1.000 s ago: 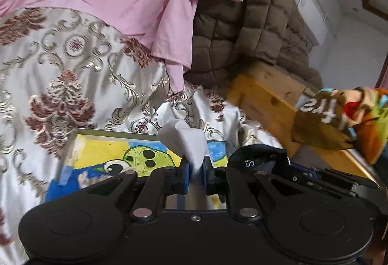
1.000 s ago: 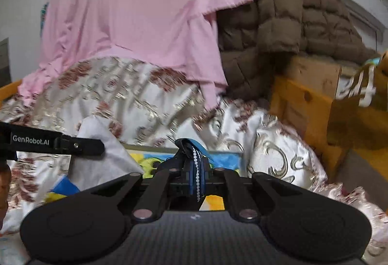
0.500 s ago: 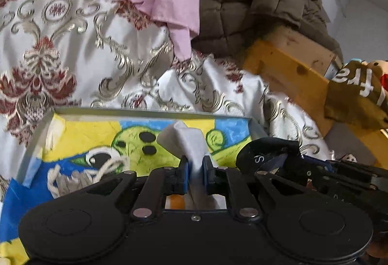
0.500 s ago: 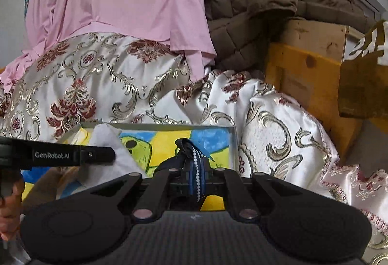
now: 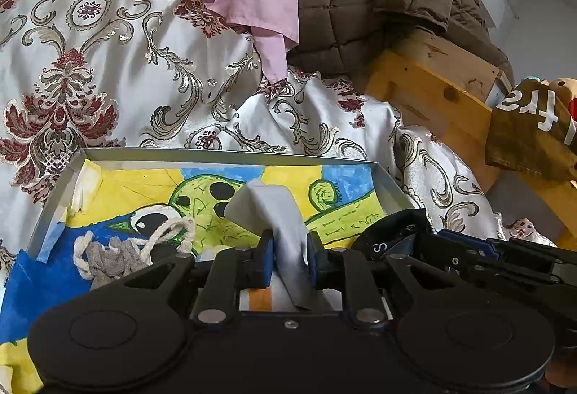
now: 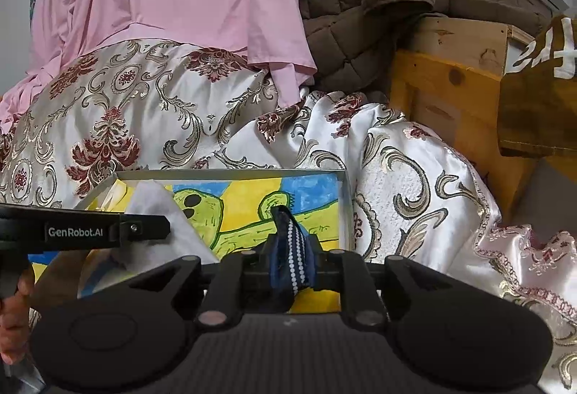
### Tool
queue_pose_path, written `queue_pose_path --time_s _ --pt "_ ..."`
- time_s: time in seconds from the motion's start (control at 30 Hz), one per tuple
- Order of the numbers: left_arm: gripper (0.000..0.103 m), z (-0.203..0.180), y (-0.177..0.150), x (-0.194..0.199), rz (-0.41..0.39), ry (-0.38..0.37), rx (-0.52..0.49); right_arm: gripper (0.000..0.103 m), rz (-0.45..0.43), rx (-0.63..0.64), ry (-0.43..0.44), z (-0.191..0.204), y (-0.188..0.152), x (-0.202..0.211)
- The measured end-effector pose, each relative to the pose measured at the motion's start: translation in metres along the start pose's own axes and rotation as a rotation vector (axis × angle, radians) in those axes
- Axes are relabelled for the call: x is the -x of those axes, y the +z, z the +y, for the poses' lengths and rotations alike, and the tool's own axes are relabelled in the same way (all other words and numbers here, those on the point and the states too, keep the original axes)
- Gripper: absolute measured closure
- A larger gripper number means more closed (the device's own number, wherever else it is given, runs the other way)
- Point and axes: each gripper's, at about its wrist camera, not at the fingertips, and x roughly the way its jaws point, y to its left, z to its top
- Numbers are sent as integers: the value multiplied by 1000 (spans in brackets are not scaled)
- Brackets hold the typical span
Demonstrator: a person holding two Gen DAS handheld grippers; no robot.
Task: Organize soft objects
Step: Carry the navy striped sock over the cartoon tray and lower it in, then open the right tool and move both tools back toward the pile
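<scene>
In the left wrist view, the left gripper (image 5: 287, 262) pinches a folded white cloth (image 5: 274, 210) between its blue pads, and it now hangs over the near middle of the tray (image 5: 223, 153) with the painted green cartoon lining; a second ago only the tray's far strip showed below the camera, so the gripper has come forward and down over it. A grey rope-tied bundle (image 5: 108, 258) already lies in the tray at near left. In the right wrist view, the right gripper (image 6: 290, 262) is clamped on a dark blue strap with white dots (image 6: 292, 249) and has likewise advanced, now sitting over the tray's near right part, with the brocade bed cover (image 6: 151, 112) beyond. Both soft items look ready to be let go into the tray, probably the next step.
</scene>
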Motion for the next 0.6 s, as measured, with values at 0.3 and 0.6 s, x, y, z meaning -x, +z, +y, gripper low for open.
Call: queue_pose_path --time_s 0.3,0.6 --pt "66 -6 0 12 -7 15 -18 58 -23 9 1 3 6 17" --pt "37 -15 -1 54 -96 41 -16 34 -85 -20 -13 -3 18 57"
